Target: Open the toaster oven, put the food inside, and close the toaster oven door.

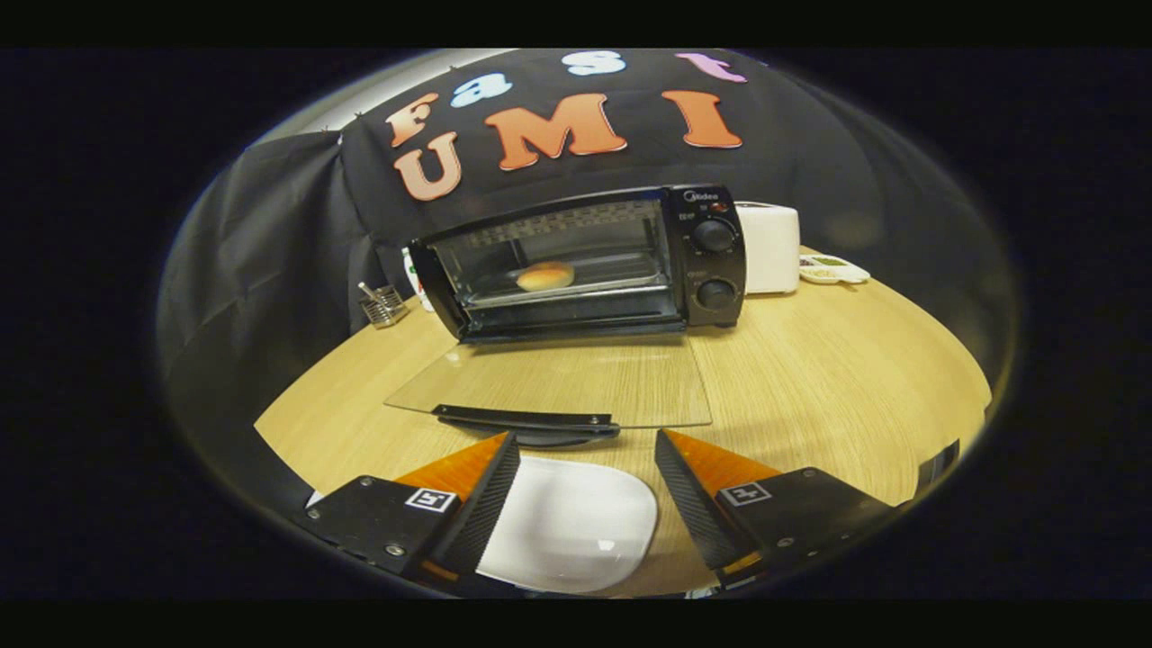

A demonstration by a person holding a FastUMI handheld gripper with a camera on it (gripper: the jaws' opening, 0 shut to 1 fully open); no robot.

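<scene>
Bun (545,275) lies inside open oven (585,261), brand "Midea" on its panel; claw (587,490) spread apart, empty, above white plate (576,526).

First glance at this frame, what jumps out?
The toaster oven at the back of the wooden table, its glass door folded flat down, a bun on the rack inside. Nearer, the open tool hovers over an empty white plate.
</scene>
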